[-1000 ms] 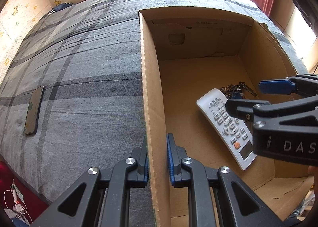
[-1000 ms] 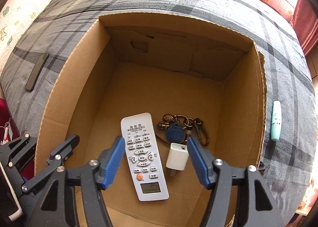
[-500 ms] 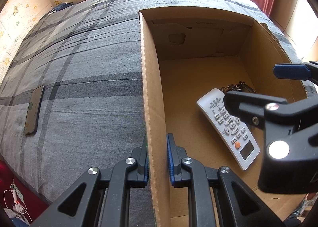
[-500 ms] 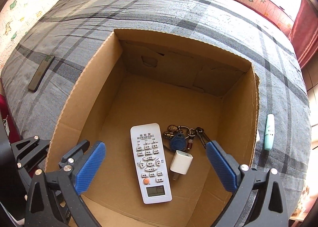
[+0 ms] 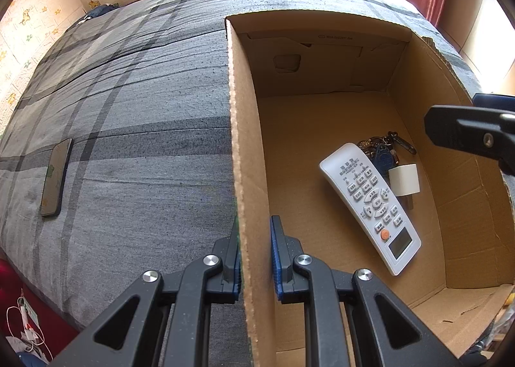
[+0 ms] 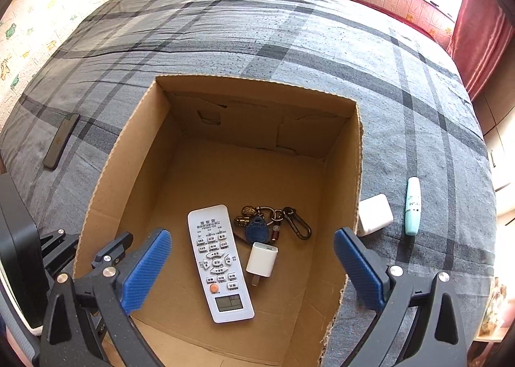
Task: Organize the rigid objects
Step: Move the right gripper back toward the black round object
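We see a grey plaid bedcover (image 6: 289,39) spreading far beyond both tools, its edges curling out of frame. On it stands an open brown cardboard box (image 6: 349,174); its near wall is cut off at the bottom of both views. Our left gripper (image 5: 256,254) is clamped on the box's left wall, one blue pad on each face of the cardboard, with the outer pad mostly hidden behind the wall. Our right gripper (image 6: 252,267) hangs above the box's near end, its jaws having just opened to their widest, nothing between them but air. In the left view only one black finger of it pokes in from the right edge.

Below and between the right gripper's pads, on the box floor, lies a white remote control (image 6: 219,264) with an orange button. Just right of it sits a small white charging plug (image 6: 262,259), overlapping a bunch of keys with a blue fob (image 6: 270,222) ahead of it; the individual keys are hard to separate.

Outside the box, ahead of the right pad, a white square block (image 6: 375,212) is half hidden by the box wall, and a pale mint tube (image 6: 412,206) lies beyond it. Far to the left lies a dark flat phone (image 6: 61,140).
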Available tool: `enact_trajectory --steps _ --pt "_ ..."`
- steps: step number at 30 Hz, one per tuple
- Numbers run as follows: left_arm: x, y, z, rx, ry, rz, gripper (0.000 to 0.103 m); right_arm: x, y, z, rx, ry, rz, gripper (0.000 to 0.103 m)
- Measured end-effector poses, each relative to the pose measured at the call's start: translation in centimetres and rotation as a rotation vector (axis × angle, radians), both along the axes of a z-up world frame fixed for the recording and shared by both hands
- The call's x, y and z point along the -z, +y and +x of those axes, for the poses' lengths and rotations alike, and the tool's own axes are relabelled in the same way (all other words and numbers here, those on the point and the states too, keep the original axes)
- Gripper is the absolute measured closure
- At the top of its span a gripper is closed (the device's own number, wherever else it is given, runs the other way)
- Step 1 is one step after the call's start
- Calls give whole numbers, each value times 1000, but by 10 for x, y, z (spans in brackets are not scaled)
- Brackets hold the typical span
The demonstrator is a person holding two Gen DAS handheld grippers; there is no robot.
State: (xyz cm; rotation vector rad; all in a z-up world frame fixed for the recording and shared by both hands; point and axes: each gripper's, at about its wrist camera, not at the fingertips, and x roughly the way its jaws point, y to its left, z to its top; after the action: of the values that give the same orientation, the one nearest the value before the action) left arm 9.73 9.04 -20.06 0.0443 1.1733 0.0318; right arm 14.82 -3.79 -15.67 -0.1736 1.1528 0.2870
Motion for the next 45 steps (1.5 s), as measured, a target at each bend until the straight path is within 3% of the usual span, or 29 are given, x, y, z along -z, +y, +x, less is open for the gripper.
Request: enact_trajectory --steps 24,45 --pt "0 1 -1 3 0 1 86 -23 -100 0 166 -32 23 0" --pt "0 1 -1 2 0 1 86 29 -166 12 258 21 57 0"
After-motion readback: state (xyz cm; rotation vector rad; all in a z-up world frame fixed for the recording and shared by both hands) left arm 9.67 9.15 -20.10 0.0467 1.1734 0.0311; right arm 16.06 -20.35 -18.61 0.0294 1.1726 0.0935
